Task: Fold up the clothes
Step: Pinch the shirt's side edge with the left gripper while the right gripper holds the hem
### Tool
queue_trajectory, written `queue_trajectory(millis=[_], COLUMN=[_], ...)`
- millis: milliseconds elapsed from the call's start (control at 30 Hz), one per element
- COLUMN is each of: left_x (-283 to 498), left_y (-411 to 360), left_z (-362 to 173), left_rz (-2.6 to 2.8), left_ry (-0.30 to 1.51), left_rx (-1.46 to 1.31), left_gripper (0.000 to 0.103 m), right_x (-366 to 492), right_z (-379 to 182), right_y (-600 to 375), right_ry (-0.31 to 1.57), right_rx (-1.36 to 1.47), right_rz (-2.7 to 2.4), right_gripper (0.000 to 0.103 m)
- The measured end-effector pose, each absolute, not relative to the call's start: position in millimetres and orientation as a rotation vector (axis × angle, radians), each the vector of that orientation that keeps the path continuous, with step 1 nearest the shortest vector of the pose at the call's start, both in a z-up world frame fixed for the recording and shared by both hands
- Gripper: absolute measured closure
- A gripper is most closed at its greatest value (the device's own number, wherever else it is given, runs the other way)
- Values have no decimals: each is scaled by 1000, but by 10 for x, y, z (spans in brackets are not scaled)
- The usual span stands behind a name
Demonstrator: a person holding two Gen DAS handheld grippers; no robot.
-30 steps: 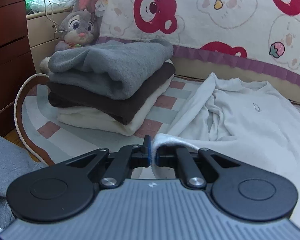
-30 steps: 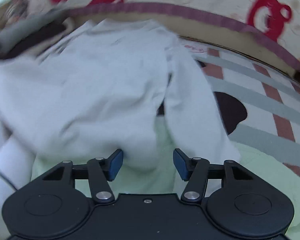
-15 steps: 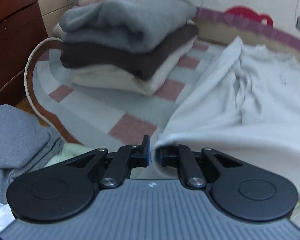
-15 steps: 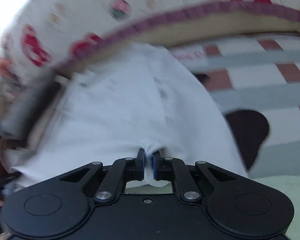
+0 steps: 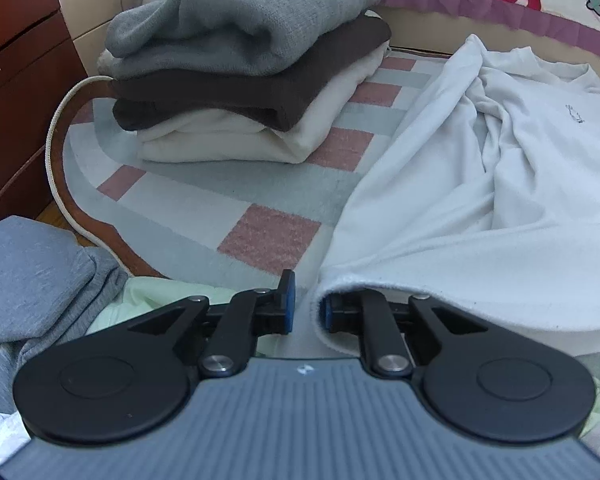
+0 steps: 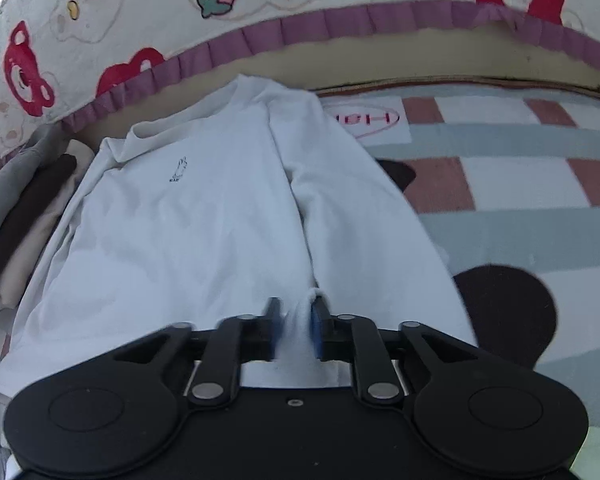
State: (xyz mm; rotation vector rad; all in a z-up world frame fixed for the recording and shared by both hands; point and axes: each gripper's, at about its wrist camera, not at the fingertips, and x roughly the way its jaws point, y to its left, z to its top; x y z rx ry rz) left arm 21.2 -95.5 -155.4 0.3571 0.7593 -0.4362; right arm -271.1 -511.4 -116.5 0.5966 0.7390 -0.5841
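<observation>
white cotton is filling both views: the white shirt [image 5: 499,184] is lying front-up on the checked rug [image 5: 228,200], its collar toward the bed edge and its hem toward the person, so its long axis is running straight away from both grippers.

the left gripper [image 5: 307,304] is sitting at the hem's left corner. its jaws have just been opening a little and are now standing slightly apart; the hem edge is draping over the right-hand finger only, with bare gap between the pads, so nothing is being pinched there.

the right gripper [image 6: 294,322] is sitting at the hem on the other side, near where the folded-in sleeve meets the body. its jaws have just been opening too, and a small tuft of white cloth is standing between the pads (the left finger is blurred, so whether either pad is still pressing it is hard to tell; it looks released).

the stack of folded clothes [image 5: 240,76] is resting on the rug to the left of the shirt, closer to the left gripper, with a loose grey garment [image 5: 32,280] beside that gripper.

judging from this, the shirt is being laid flat for folding. the next move likely turns on the crumpled left sleeve lying along the shirt's left edge, ahead of the left gripper.
</observation>
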Motion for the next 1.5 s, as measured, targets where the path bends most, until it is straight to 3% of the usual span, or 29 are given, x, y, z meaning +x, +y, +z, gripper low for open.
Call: queue_trajectory(millis=[233,333,700,833,933,1000,1033,1067,1267,1467,1500], left_x=[232,230,186,189,173,181,185,189,201,321,340], left_y=[-946,-955,-987,-996,-1009,-998,-993,-987,-974,-866,-853], left_z=[-1561,-1570,-1582,-1599,-1613,-1614,-1614,-1615,-1619,-1587,-1588], left_rz=[-439,-438,-441,-440,-441,-442,-442,-443,-445,-435,-434], left_ry=[769,768,751,753,746,750,753,755,760,818,828], left_rx=[340,345,390,395,411,403,400,396,386,268,252], left_gripper=[89,89,89,89,89,89,89,88,88,86,85], right_x=[-3412,-3490,-3021,-2932,-2817,-2724,-2678,-2657,-2805,-3336,-3347], right_z=[-1064,-1109,-1347,-1286,-1257,-1222,-1204,-1163,-1028,-1117,-1130], right_y=[-4986,-4779,-4662,-4687,-4745,-4751,-4754,-4790,-4878,-4955,-4903], right_ry=[676,733,742,723,726,741,748,742,748,797,815], right_rx=[630,506,409,396,375,316,286,305,443,954,915], right_rz=[-501,-479,-452,-445,-434,-434,-434,-432,-463,-532,-537], right_gripper=[65,65,63,48,48,58,77,88,92,92,91])
